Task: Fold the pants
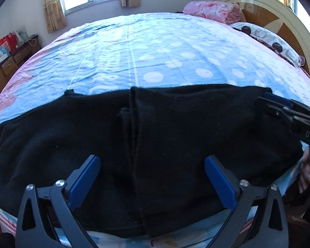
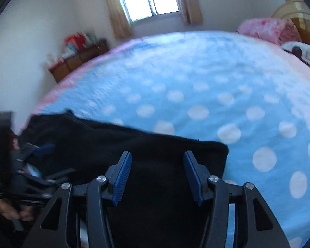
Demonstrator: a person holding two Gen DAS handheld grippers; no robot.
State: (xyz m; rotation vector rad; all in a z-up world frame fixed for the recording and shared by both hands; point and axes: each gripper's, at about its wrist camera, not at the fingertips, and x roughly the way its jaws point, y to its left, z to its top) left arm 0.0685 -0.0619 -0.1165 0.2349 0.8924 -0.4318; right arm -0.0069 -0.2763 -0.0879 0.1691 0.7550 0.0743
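Observation:
Black pants [image 1: 155,136] lie folded in a flat band across the near edge of the bed, with a vertical seam or fold near the middle. My left gripper [image 1: 152,161] is open and hovers over the middle of the pants, holding nothing. My right gripper [image 2: 157,157] is open above the right end of the pants [image 2: 134,148], which ends in a squared corner. The right gripper also shows in the left wrist view [image 1: 266,101] at the pants' far right corner. The left gripper shows blurred in the right wrist view [image 2: 41,148].
The bed has a blue sheet with white dots [image 1: 155,57] and pink borders. A pink blanket [image 1: 212,10] and a spotted pillow [image 1: 266,39] lie by the wooden headboard [image 1: 279,16]. A wooden dresser [image 1: 10,62] stands at the left under the window.

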